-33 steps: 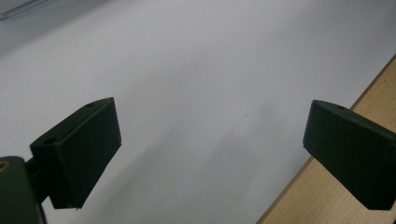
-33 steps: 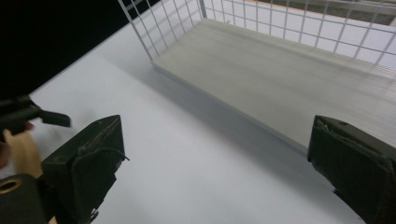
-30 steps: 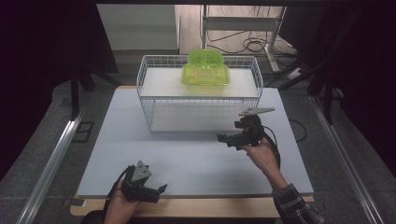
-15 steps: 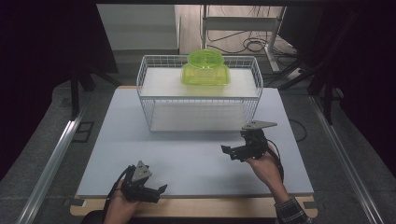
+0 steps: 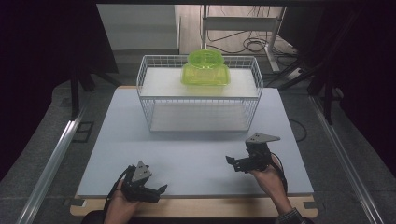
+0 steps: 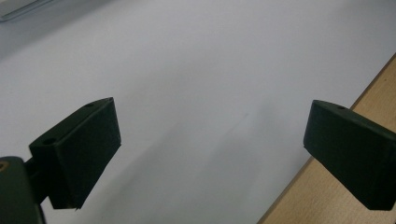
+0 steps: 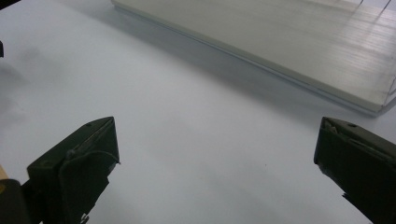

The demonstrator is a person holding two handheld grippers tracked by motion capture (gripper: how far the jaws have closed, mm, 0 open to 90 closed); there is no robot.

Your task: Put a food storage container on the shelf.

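Note:
A translucent lime-green plastic container sits on the top shelf of a white wire rack at the far middle of the table. My left gripper rests low at the front edge of the white mat, open, with bare mat between its jaws. My right gripper hovers at the front right, well short of the rack, open and empty. The rack's lower shelf lies ahead of the right gripper.
The white mat covers a wooden table whose edge shows along the front. A metal rail runs along the left side and another on the right. Cables lie on the floor beyond the rack.
My right gripper has drawn back from beside the rack toward the front of the table. The left gripper has stayed put.

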